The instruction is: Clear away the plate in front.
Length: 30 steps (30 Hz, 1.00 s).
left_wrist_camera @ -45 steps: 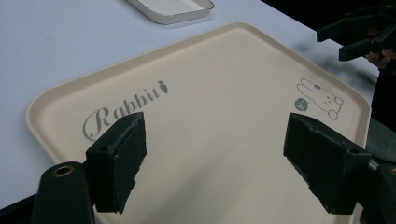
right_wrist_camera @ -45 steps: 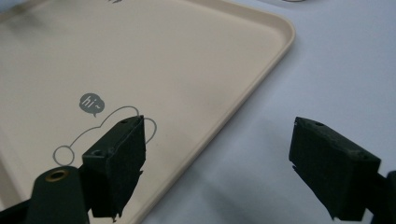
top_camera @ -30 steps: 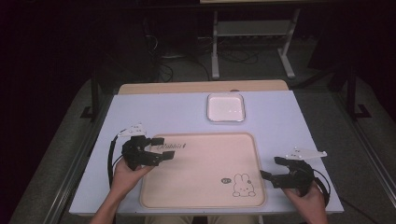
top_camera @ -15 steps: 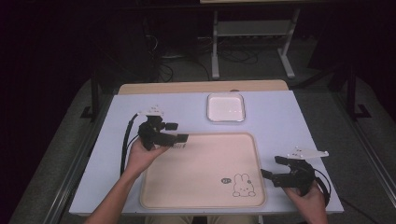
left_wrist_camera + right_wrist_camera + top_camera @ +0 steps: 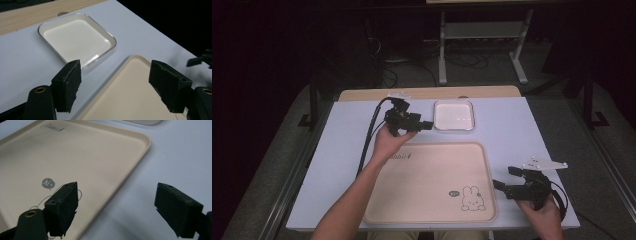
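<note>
We see the left gripper [image 5: 424,125] held out on a stretched forearm, jaws apart and just narrowing on nothing, beside the dish [image 5: 454,115], while the right gripper [image 5: 506,180], gaping too, rests by the tray [image 5: 422,190].

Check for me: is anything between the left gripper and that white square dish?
Nothing visible. The left gripper, jaws open and empty, points at the white dish with bare table between them. The beige tray lies off to the side, not in the path.
</note>
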Motion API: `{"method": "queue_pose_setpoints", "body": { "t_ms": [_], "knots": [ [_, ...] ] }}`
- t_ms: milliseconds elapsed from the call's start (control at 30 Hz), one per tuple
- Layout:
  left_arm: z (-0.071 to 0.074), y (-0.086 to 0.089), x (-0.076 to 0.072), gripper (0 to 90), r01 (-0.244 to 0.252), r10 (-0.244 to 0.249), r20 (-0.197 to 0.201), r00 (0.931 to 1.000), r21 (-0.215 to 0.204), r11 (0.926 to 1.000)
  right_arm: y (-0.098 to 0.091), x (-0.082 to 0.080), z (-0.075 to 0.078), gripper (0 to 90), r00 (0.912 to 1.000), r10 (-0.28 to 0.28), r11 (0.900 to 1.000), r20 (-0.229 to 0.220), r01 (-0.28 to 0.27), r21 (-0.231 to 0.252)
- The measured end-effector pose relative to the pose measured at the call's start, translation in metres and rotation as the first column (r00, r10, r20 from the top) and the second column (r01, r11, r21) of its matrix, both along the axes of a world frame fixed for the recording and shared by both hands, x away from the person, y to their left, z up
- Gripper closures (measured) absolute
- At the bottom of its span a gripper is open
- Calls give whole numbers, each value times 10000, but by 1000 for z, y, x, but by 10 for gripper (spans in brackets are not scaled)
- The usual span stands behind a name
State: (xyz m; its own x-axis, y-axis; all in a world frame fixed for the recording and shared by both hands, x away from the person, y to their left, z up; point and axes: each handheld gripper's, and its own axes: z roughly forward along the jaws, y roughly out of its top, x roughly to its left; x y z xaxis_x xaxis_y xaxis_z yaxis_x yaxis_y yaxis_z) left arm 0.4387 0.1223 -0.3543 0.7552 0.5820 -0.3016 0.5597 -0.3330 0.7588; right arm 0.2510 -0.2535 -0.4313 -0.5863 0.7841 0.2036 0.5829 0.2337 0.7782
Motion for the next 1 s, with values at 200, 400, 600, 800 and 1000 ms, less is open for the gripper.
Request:
{"method": "queue_pose_setpoints", "body": {
  "t_ms": [200,400,600,800,1000],
  "knots": [
    [4,-31,34,266,86,-75,-158,9998,701,9975,-3,-2,0,182,10000,-10,10000,76,10,-69],
    [-1,-48,66,307,-280,306,-239,9992,1022,9944,-5,-3,0,178,9999,-147,9999,44,147,-13],
    [-11,-58,97,339,-874,964,-730,9927,1170,9893,-6,-3,0,180,9998,-217,9997,18,217,59],
    [-25,-78,112,395,-1316,1435,-639,9876,1616,9780,-3,-2,-1,182,9998,-186,9998,-48,186,114],
    [-44,-77,116,430,-2090,2316,-625,9708,2539,9444,-2,-5,0,186,10000,-26,10000,5,26,63]
  ]
}}
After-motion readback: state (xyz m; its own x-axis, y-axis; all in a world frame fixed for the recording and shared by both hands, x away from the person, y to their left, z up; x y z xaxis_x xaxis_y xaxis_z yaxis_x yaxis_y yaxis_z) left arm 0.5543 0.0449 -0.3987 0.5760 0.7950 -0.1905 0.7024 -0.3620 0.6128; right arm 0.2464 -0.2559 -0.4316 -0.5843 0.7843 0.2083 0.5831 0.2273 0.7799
